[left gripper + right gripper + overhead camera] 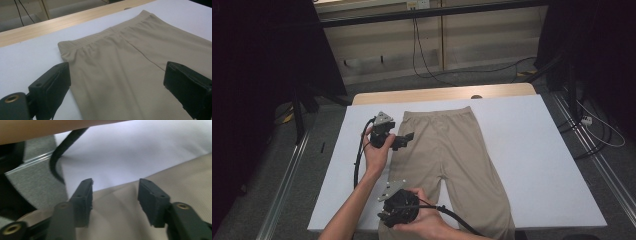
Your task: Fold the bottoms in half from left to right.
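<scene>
Beige trousers (452, 150) lie flat on the white table (542, 155), waistband at the far side and legs running toward the front edge. My left gripper (404, 140) hovers at the trousers' left edge a little below the waistband, jaws wide open. In the left gripper view the jaws (116, 75) straddle that cloth edge (112, 65) with nothing pinched. My right gripper (384, 217) is low at the front of the table over the left leg's hem. Its jaws (115, 187) stand apart above the cloth (120, 207), not pressing on it.
A wooden strip (442, 93) borders the table's far edge. Black cables trail from both grippers (358, 160). The person's left forearm (50, 130) crosses the top of the right gripper view. Grey floor with cables (422, 60) and dark stands surrounds the table.
</scene>
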Available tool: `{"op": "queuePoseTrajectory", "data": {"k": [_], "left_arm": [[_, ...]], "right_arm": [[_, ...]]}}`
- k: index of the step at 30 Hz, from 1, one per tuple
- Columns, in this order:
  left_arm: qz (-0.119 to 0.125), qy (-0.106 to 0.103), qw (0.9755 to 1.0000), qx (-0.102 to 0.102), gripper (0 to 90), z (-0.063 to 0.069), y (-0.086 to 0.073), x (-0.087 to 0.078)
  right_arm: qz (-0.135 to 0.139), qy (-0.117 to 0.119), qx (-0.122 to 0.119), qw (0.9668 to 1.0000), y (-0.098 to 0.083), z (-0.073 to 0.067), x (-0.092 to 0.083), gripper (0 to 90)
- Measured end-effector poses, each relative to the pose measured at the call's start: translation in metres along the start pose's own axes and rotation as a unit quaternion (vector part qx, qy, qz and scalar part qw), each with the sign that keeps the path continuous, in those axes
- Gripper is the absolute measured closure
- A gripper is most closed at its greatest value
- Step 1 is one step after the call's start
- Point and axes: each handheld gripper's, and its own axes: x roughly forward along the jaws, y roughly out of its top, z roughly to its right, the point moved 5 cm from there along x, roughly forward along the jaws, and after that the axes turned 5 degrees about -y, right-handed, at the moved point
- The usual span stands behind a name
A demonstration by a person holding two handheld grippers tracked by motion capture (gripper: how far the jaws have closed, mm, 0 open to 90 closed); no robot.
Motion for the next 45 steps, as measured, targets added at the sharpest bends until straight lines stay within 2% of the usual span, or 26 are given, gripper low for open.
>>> {"op": "queuePoseTrajectory", "data": {"k": [3,6,8,10,11,12,15,19,20,22,24,27,28,29,32,36,37,38,39,40,41,42,43,44,45], "left_arm": [[0.000,0.003,1.0000,-0.004,7.6,-0.001,-0.001,-0.001],[-0.001,0.002,1.0000,-0.004,7.6,-0.002,-0.002,-0.001],[0.000,0.006,1.0000,-0.006,7.6,-0.003,-0.002,-0.001],[0.002,0.007,0.9999,-0.010,7.6,-0.004,-0.003,-0.002],[0.001,0.009,0.9999,-0.010,7.6,-0.005,-0.003,-0.002],[0.002,0.011,0.9999,-0.011,7.6,-0.006,-0.003,-0.003],[0.004,0.014,0.9998,-0.015,7.6,-0.009,-0.003,-0.006],[0.005,0.017,0.9996,-0.021,7.6,-0.012,-0.005,-0.008],[0.004,0.019,0.9996,-0.022,7.6,-0.013,-0.005,-0.008],[0.004,0.020,0.9995,-0.023,7.6,-0.014,-0.006,-0.009],[0.004,0.023,0.9994,-0.026,7.6,-0.016,-0.006,-0.010],[0.005,0.028,0.9992,-0.029,7.6,-0.019,-0.007,-0.012],[0.005,0.028,0.9992,-0.029,7.6,-0.019,-0.007,-0.012],[0.004,0.029,0.9991,-0.030,7.6,-0.020,-0.007,-0.012],[0.004,0.033,0.9990,-0.030,7.6,-0.022,-0.007,-0.014],[0.001,0.033,0.9988,-0.035,7.6,-0.024,-0.010,-0.013],[0.000,0.033,0.9988,-0.035,7.6,-0.024,-0.010,-0.013],[0.001,0.033,0.9989,-0.034,7.6,-0.024,-0.009,-0.013],[0.001,0.033,0.9989,-0.034,7.6,-0.024,-0.009,-0.013],[0.003,0.033,0.9988,-0.036,7.6,-0.024,-0.009,-0.014],[0.004,0.033,0.9988,-0.036,7.6,-0.024,-0.009,-0.014],[0.005,0.033,0.9988,-0.036,7.6,-0.025,-0.009,-0.014],[0.003,0.034,0.9988,-0.035,7.6,-0.025,-0.009,-0.014],[0.003,0.035,0.9987,-0.037,7.6,-0.025,-0.010,-0.013],[-0.001,0.037,0.9987,-0.035,7.6,-0.026,-0.011,-0.013]], "right_arm": [[-0.015,-0.004,0.006,0.9999,-0.001,-0.002,0.008,51.2],[-0.009,-0.011,0.001,0.9999,0.000,-0.004,0.011,49.9],[-0.010,-0.015,0.001,0.9998,0.000,-0.007,0.013,44.7],[-0.010,-0.031,-0.001,0.9995,0.001,-0.012,0.016,38.3],[-0.010,-0.031,-0.001,0.9995,0.001,-0.012,0.016,38.3],[-0.014,-0.045,-0.003,0.9989,0.001,-0.016,0.018,37.2],[-0.012,-0.048,0.004,0.9988,0.000,-0.017,0.018,37.5],[-0.002,-0.057,0.000,0.9983,-0.003,-0.019,0.017,40.1],[0.000,-0.056,0.002,0.9984,-0.003,-0.018,0.016,42.3],[-0.008,-0.059,0.003,0.9982,-0.004,-0.020,0.013,57.2],[-0.006,-0.058,-0.005,0.9983,-0.004,-0.019,0.012,60.5],[-0.011,-0.056,0.003,0.9984,-0.005,-0.015,0.009,72.2],[-0.011,-0.056,0.003,0.9984,-0.005,-0.015,0.009,72.2],[-0.013,-0.059,0.004,0.9982,-0.007,-0.010,0.006,82.4],[-0.006,-0.052,0.011,0.9986,-0.011,-0.006,0.004,82.9],[0.000,-0.065,0.008,0.9978,-0.012,-0.009,0.004,82.2],[0.004,-0.072,0.010,0.9974,-0.013,-0.009,0.004,78.2],[0.004,-0.072,0.010,0.9974,-0.013,-0.009,0.004,78.2],[0.003,-0.098,0.005,0.9952,-0.014,-0.009,0.002,65.6],[0.003,-0.098,0.005,0.9952,-0.014,-0.009,0.002,65.6],[0.004,-0.113,0.004,0.9935,-0.014,-0.008,0.002,64.4],[0.001,-0.091,0.025,0.9956,-0.013,-0.005,0.003,68.2],[-0.004,-0.085,0.028,0.9960,-0.012,-0.005,0.003,71.0],[-0.012,-0.078,0.021,0.9966,-0.011,-0.006,0.002,80.2],[-0.013,-0.072,0.015,0.9972,-0.011,-0.009,0.002,85.3]]}}
